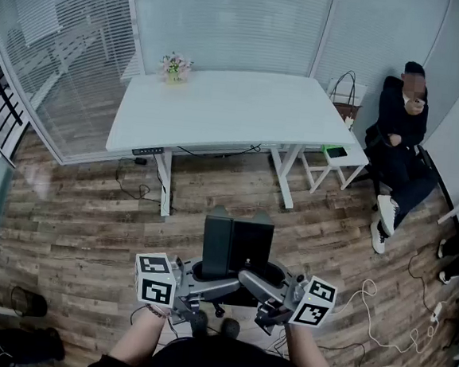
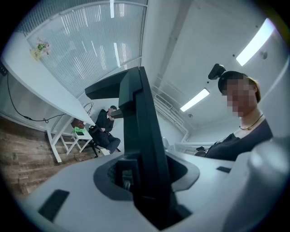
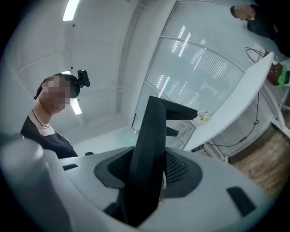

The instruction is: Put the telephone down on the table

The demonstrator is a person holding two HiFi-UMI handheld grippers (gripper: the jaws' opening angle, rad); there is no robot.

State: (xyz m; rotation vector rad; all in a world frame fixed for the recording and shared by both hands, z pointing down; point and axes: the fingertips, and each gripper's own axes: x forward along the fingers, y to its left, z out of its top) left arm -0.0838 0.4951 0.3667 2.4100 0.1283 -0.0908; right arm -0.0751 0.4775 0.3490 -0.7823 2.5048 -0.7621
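Fingers: pressed onto black telephone from both sides, left gripper and right gripper alike. Held upright, low at 6 o'clock, off any surface. White table well apart at 12 o'clock. Carry and set-down both left to do

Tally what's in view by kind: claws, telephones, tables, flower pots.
Claws: 2 (left claw, right claw, both gripping the phone)
Telephone: 1
Tables: 2 (large table, small table)
Flower pot: 1
Total: 6

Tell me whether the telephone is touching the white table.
Apart. The head view shows the telephone held well short of the white table, with wood floor between them.
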